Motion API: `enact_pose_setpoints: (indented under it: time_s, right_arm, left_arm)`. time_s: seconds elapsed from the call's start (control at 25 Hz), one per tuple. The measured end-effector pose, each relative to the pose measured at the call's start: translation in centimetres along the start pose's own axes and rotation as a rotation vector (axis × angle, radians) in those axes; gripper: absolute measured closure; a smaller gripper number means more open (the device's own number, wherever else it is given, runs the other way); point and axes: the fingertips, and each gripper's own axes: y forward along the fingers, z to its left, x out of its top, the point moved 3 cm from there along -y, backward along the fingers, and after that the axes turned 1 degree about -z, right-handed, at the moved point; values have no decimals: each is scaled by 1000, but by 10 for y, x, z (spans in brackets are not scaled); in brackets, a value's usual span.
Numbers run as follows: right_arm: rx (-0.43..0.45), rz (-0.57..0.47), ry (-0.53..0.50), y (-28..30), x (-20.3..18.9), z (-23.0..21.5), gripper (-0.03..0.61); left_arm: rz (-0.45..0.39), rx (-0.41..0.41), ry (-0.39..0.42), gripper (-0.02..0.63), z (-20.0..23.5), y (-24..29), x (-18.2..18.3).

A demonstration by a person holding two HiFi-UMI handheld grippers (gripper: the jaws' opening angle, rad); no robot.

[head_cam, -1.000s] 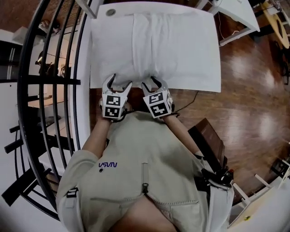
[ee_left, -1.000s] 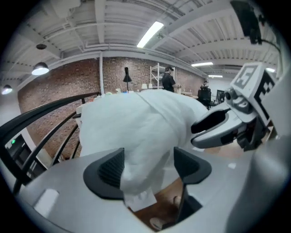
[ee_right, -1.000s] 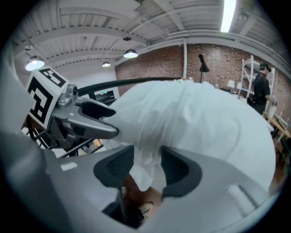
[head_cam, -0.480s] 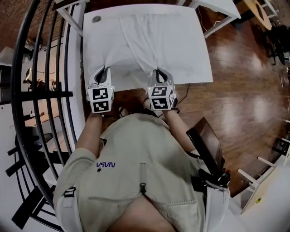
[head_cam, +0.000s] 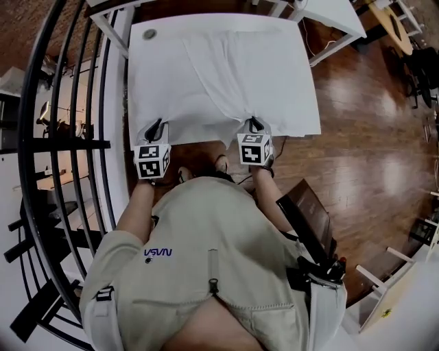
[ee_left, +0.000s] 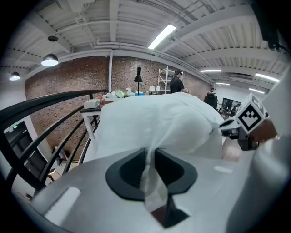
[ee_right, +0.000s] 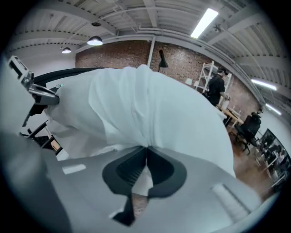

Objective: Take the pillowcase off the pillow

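The pillow in its white pillowcase (head_cam: 219, 79) lies on a white table (head_cam: 145, 75) in the head view. Its near hem is drawn out flat toward the table's front edge. My left gripper (head_cam: 155, 126) pinches the hem's left end. A fold of white cloth (ee_left: 150, 177) runs between its jaws (ee_left: 150, 152), which have just been opening slightly but still hold it. My right gripper (head_cam: 254, 123) is shut on the hem's right end, with the cloth (ee_right: 150, 104) bunching into its closed tips (ee_right: 146, 150). The two grippers stand well apart.
A black metal railing (head_cam: 68, 137) runs along the left of the table. A small round disc (head_cam: 149, 33) sits at the table's far left corner. Wooden floor (head_cam: 370, 137) lies to the right, with another white table (head_cam: 336, 14) beyond and a dark box (head_cam: 309, 212) beside me.
Both grippers went from open at the pillow's near middle to shut on the pillowcase hem. They have moved apart sideways, spreading the hem wide along the table's front edge.
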Motion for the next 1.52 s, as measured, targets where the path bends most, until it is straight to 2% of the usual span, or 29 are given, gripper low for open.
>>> enact_pose_setpoints:
  time_s: [0.2, 0.32, 0.44, 0.56, 0.72, 0.84, 1.0, 1.2, 1.4, 1.52]
  right_arm:
    - [102, -26, 68, -5, -7, 9, 558]
    - [223, -76, 83, -21, 2, 14, 499]
    - [334, -162, 112, -49, 19, 14, 488]
    - [402, -247, 136, -71, 40, 8, 487]
    - [487, -378, 148, -91, 82, -2, 487]
    - [542, -452, 145, -91, 111, -6, 488]
    - [548, -486, 87, -77, 144, -10, 471]
    - [506, -508, 59, -59, 190, -4, 460]
    - [447, -460, 35, -35, 228, 15, 460]
    - [388, -409, -19, -18, 247, 16, 449]
  left_arm:
    - [-5, -11, 10, 491, -3, 2, 0]
    - [-46, -40, -30, 448, -6, -12, 13]
    - [-104, -51, -69, 417, -11, -35, 29]
    - [-165, -34, -100, 419, -15, -50, 45]
    - [-201, -8, -80, 417, -22, -50, 75]
    - [-223, -9, -53, 379, -25, -38, 101]
    - [-244, -2, -5, 345, -23, -15, 134]
    - [-204, -15, 45, 342, 5, 16, 158]
    - [-153, -108, 16, 324, 39, 57, 177]
    - [-133, -170, 21, 302, 39, 87, 191]
